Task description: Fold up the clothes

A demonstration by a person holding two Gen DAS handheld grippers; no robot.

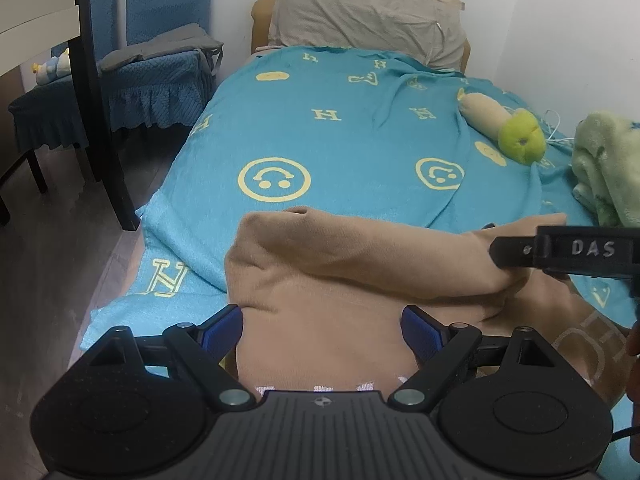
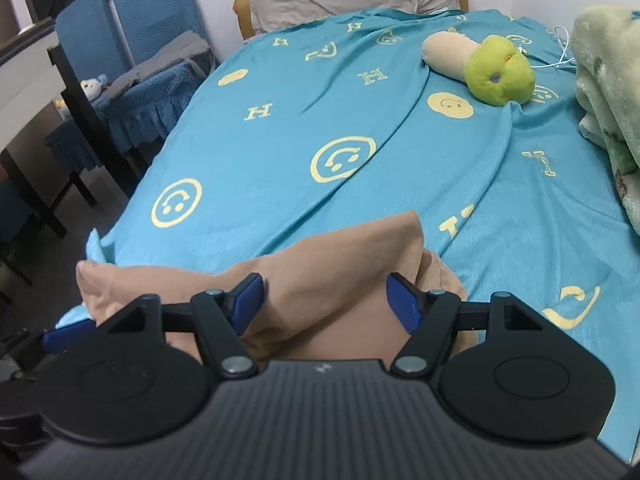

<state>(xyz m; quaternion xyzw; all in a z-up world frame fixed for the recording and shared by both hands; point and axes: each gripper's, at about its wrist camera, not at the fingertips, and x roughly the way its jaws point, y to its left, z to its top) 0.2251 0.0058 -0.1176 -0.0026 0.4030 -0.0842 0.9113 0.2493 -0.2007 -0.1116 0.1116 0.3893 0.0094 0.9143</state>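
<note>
Near the bed's foot edge lies the tan garment (image 1: 320,280), long axis from 9 to 3 o'clock. Your left hand-held gripper (image 1: 322,330) and right hand-held gripper (image 2: 324,300) both stand wide (holding nothing), cloth at 12 o'clock, equally near.

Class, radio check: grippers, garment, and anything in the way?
Left gripper open, right gripper open, both over cloth. Tan garment bunched at near bed edge, unheld. Plush toy and green blanket far off, clear.
</note>
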